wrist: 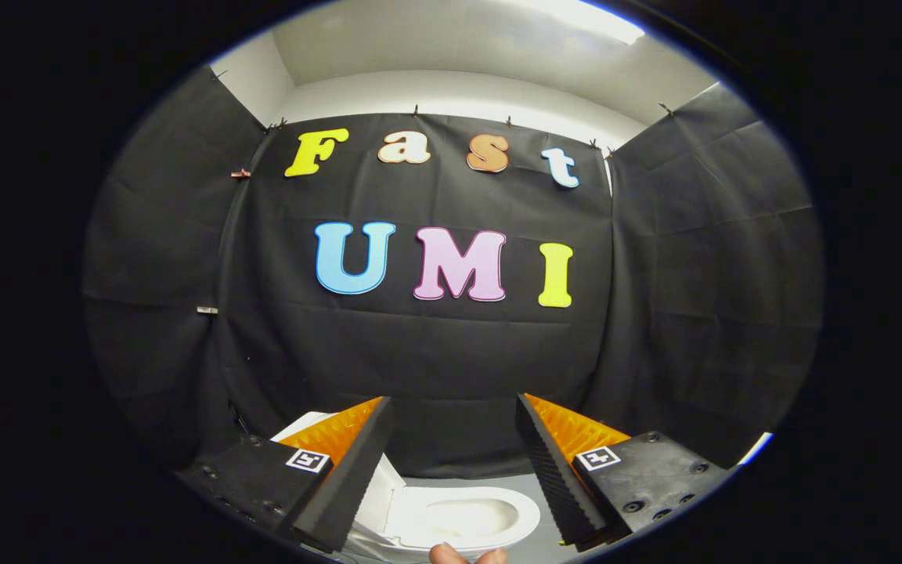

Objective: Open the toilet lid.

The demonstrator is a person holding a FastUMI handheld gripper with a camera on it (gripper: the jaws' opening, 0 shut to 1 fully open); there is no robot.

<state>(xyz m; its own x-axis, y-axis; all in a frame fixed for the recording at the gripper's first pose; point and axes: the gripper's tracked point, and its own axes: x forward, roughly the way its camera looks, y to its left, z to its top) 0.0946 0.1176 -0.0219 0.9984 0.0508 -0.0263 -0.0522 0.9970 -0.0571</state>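
A small white toilet (pixel 463 517) sits low on the grey floor, below and between my fingers. Its bowl and seat ring face up and show fully. The white lid (pixel 379 497) stands raised at the bowl's left side, partly hidden behind my left finger (pixel 357 462). My gripper (pixel 452 401) hangs above the toilet, open, with a wide gap and nothing between the fingers. Neither finger touches the lid or the bowl.
Black cloth walls close in the booth ahead and on both sides, just beyond the toilet. White wall and ceiling with a bright light lie above the cloth. A person's fingertips (pixel 467 555) show just in front of the bowl.
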